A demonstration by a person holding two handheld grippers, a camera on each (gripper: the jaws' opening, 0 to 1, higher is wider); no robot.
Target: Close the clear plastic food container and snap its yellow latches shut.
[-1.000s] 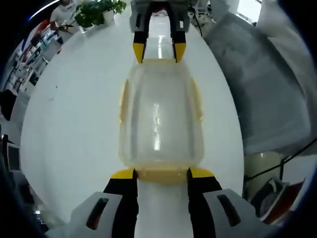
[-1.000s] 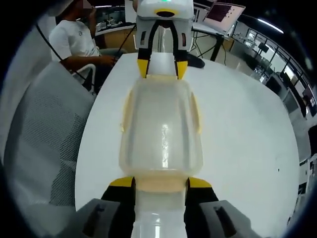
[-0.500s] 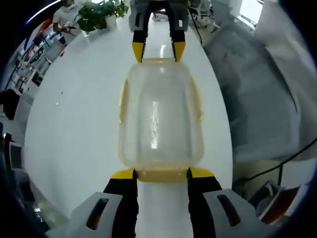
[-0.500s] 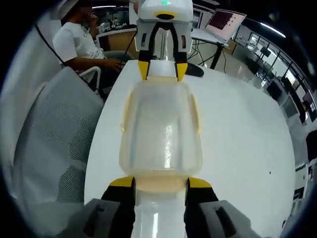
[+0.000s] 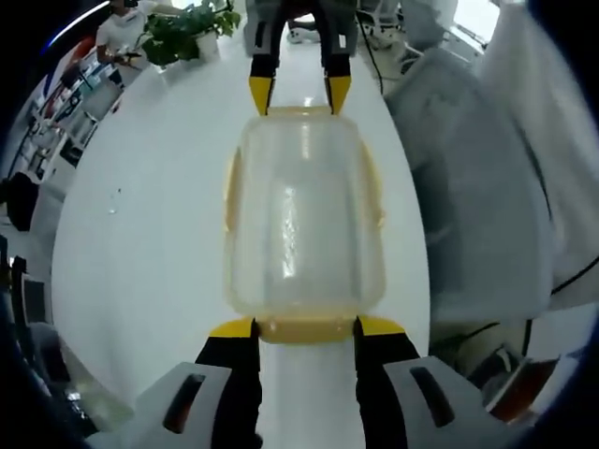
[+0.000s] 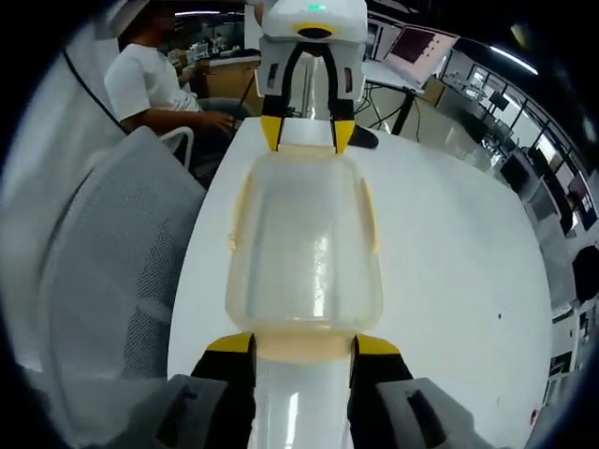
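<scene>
Left gripper [image 5: 299,327] jaws are being kept parted astride the near yellow latch [image 5: 304,329] of the clear food container [image 5: 301,220], which is being supported over the white table [image 5: 140,243]. Right gripper [image 6: 301,344] jaws are likewise being held apart at the opposite latch [image 6: 301,346].

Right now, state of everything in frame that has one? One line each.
clear container: lid on, held between the two tongs at its short ends
end latch: folded against the rim, near the left tongs
side latches: lying flat along the long sides
left tongs: open, tips on either side of the near end latch
right tongs: open, tips flanking the opposite end
</scene>
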